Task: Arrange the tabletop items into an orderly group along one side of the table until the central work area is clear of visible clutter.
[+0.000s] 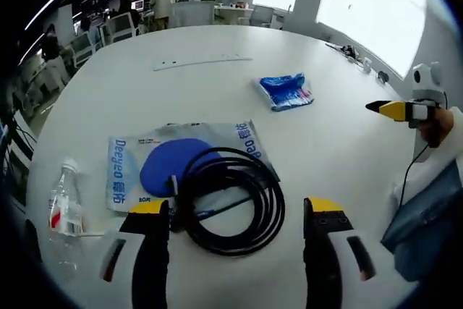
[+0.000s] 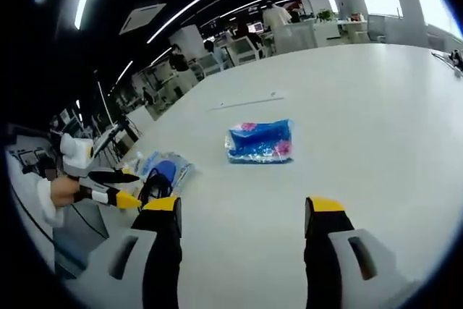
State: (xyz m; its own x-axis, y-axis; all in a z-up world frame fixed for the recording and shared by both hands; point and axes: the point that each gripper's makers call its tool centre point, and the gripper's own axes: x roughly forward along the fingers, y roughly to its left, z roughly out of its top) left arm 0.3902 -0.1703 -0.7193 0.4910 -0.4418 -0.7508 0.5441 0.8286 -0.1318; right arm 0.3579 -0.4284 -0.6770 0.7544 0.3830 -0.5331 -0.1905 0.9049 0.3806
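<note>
My left gripper (image 1: 236, 211) is open just above the near side of a coiled black cable (image 1: 231, 199). The coil lies partly on a grey packet with a blue disc (image 1: 181, 163). A clear plastic bottle (image 1: 65, 211) with a red label lies left of the packet. A blue snack bag (image 1: 286, 91) rests farther out on the white table (image 1: 181, 48). My right gripper (image 2: 242, 211) is open over bare table, with the blue snack bag (image 2: 261, 142) ahead of it. The left gripper (image 2: 116, 189), the packet (image 2: 165, 168) and the cable (image 2: 150, 187) appear at the left of the right gripper view.
A thin flat strip (image 1: 202, 62) lies near the table's far side. Office chairs and desks (image 1: 116, 27) stand beyond the table. The right gripper (image 1: 405, 110) and a denim sleeve (image 1: 427, 208) sit at the table's right edge.
</note>
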